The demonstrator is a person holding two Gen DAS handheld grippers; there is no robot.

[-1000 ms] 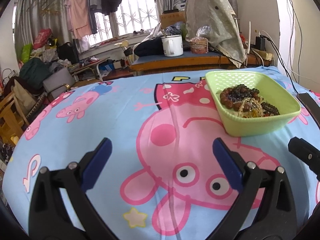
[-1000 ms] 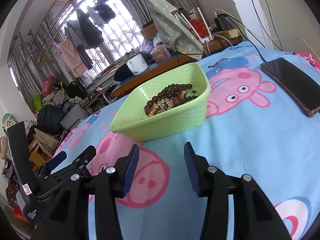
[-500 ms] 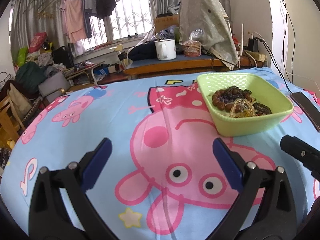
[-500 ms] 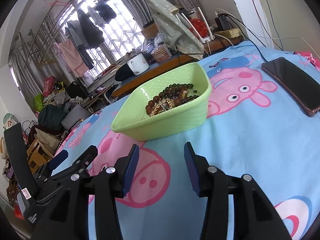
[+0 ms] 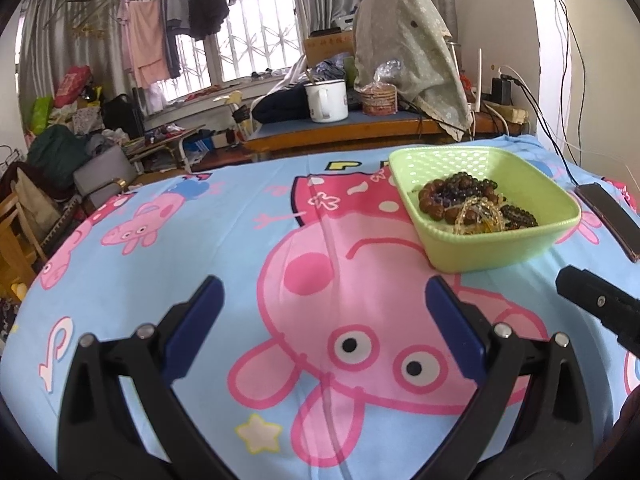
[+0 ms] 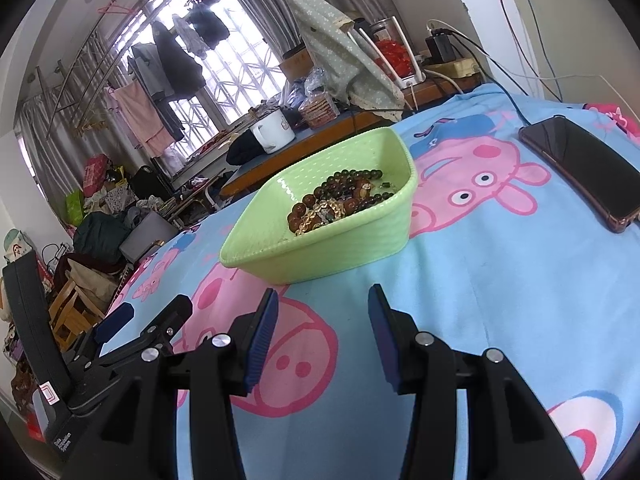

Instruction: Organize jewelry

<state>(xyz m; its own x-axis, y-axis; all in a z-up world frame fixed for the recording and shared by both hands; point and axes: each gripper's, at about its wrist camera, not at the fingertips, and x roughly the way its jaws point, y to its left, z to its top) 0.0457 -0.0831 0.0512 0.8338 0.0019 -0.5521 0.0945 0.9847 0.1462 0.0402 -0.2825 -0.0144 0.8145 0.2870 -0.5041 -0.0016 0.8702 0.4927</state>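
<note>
Light green plastic basket on the blue pig-print cloth, at 1 o'clock of the left gripper, beaded bracelets heaped inside, right gripper near its front wall, both grippers' fingers apart and holding nothing, dark flat phone at 2 o'clock.

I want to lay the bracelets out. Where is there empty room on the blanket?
The widest bare patch is the sheet left of the green basket, ahead of the left gripper. A narrower strip lies between the basket and the phone. Inside the basket it is crowded with beads.
</note>
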